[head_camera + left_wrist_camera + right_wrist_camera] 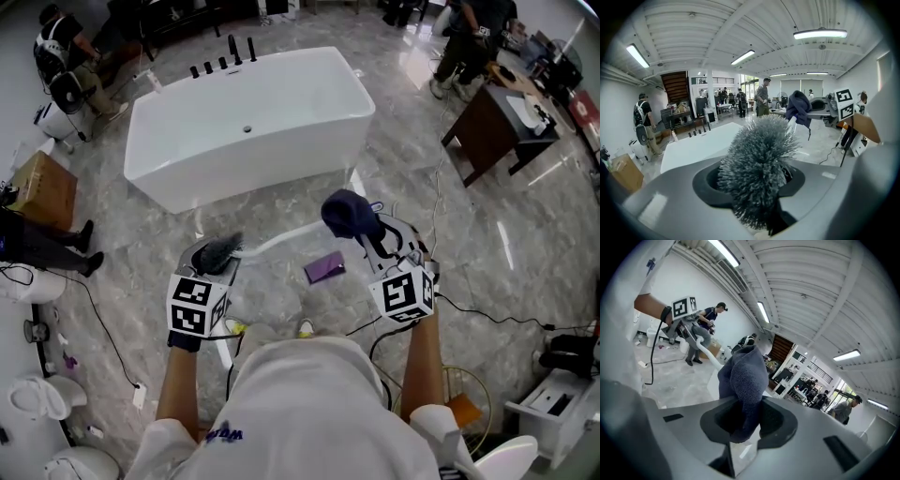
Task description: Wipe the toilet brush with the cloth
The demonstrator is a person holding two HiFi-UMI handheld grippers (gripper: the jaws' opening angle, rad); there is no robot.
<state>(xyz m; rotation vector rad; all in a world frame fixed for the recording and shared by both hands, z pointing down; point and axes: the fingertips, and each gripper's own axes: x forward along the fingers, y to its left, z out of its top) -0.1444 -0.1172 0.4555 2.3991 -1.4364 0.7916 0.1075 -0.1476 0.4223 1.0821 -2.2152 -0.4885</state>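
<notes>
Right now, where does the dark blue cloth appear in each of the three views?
Head view: dark blue cloth right of centre, bunched at the right claw.
Left gripper view: upper right, beyond the grey bristle brush head.
Right gripper view: centre, pinched in that claw.
Shared landmark: the toilet brush's white curved handle, running toward the cloth in all three.

Bristles of the toilet brush [757, 173] hide its neck. The cloth [349, 214] covers the handle's far end. The purple thing [325, 268] is too small to identify.
</notes>
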